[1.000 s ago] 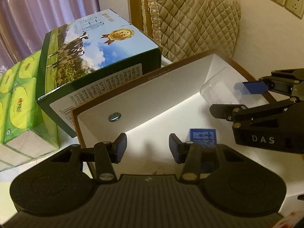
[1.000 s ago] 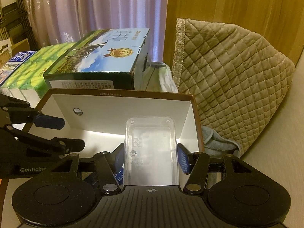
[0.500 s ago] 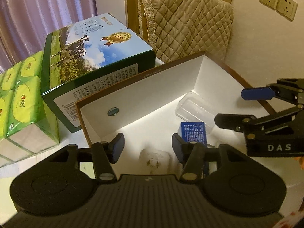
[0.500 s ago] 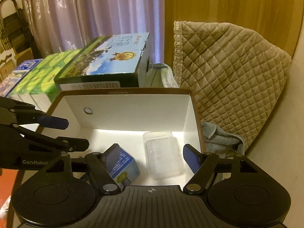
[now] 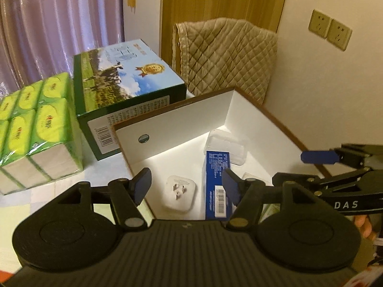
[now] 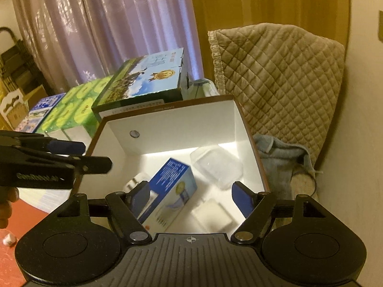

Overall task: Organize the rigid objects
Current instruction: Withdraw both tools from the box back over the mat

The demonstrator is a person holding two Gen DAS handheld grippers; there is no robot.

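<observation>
Box: one open white box (image 5: 198,110) with a brown rim stood on the table, its inside lit along the floor.
Things inside: four were counted. One blue carton (image 5: 216,181), one white plug adapter (image 5: 178,195) with its prongs up, one clear plastic case (image 5: 226,144) near the far corner, and one flat white block (image 6: 211,215).
Left view only: the plug adapter's prongs and the barcode on the blue carton showed clearly; the white block was almost hidden behind a finger.
Right view only: the flat white block lay in the near part of the box, just beside the carton; a blue-grey cloth (image 6: 277,153) lay outside the box's right wall.
Left gripper (image 5: 186,185): its fingers were apart and widening with nothing between them; the adapter and carton lay below and beyond the tips, untouched.
Right gripper (image 6: 192,198): its fingers were apart and widening, empty; the carton and white block lay beneath the gap, and the clear case beyond it.
Around the box: one green carton (image 5: 126,88) printed with cows stood just behind it, one pack of green tissue packets (image 5: 36,124) to its left, and one quilted beige cover (image 5: 227,55) behind.
Wall: two sockets (image 5: 329,32) side by side.
</observation>
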